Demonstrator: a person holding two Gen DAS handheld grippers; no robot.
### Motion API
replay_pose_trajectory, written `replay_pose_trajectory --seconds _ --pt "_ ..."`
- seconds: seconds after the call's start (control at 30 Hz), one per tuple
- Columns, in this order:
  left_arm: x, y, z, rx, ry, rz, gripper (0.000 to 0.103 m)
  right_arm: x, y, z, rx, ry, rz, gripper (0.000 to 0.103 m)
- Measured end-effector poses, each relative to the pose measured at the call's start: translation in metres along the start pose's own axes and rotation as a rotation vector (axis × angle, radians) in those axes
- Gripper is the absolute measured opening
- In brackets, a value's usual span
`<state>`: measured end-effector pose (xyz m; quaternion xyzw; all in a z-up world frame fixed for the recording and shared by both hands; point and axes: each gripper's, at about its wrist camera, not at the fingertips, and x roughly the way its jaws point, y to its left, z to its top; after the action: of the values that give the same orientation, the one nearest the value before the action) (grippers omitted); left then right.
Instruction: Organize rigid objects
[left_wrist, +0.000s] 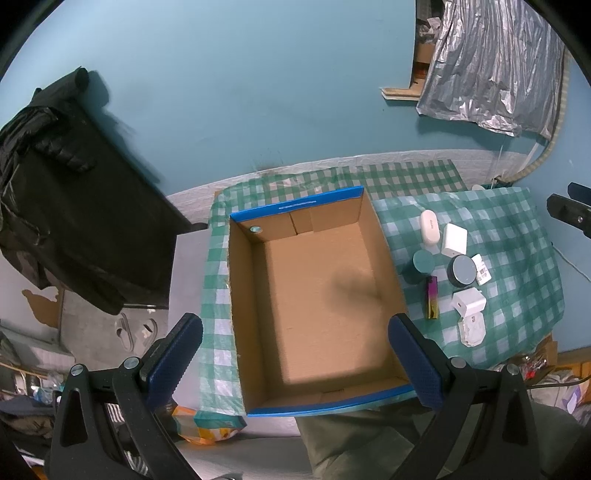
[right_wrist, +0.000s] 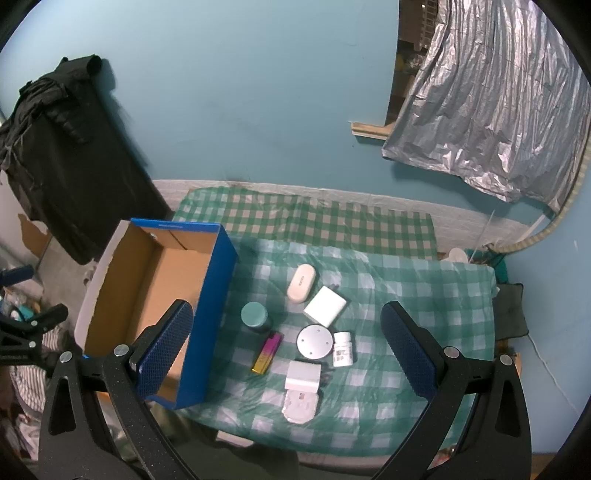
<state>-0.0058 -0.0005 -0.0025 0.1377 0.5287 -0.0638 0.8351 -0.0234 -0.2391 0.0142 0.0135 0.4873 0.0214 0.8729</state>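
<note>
Both grippers hang spread and empty: the left gripper (left_wrist: 295, 354) over the bare cardboard box (left_wrist: 314, 295), the right gripper (right_wrist: 286, 349) above small items clustered right of it, lighter (right_wrist: 267, 352) nearest, seemingly awaiting sorting

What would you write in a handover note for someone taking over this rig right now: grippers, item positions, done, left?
Left gripper: open, holding nothing, hovering over the cardboard box.
Right gripper: open, holding nothing, above the cluster of items.
Box: nothing inside it, sits at the left of the checked cloth.
On the cloth, right of the box: white oval case, white block, teal-lidded jar, iridescent lighter, round grey disc, small white bottle, white charger, white packet.
Done: nothing packed.
Left: presumably move all eight items into the box.
</note>
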Motion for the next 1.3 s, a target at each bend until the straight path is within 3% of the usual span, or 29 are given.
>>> replay_pose_trajectory --seconds 0.53,0.87,1.3 --pt "0.014 0.030 -0.004 -0.009 0.012 0.007 0.101 0.007 -0.005 -0.006 0.020 0.019 0.010 0.101" --pt "0.053 0.052 -0.016 0.001 0.049 0.042 0.101 0.053 -0.020 -0.007 0.025 0.083 0.032 0.101" --pt "0.124 0.080 -0.044 -0.029 0.175 0.066 0.101 0.134 0.004 -0.023 -0.066 0.176 0.096 0.101"
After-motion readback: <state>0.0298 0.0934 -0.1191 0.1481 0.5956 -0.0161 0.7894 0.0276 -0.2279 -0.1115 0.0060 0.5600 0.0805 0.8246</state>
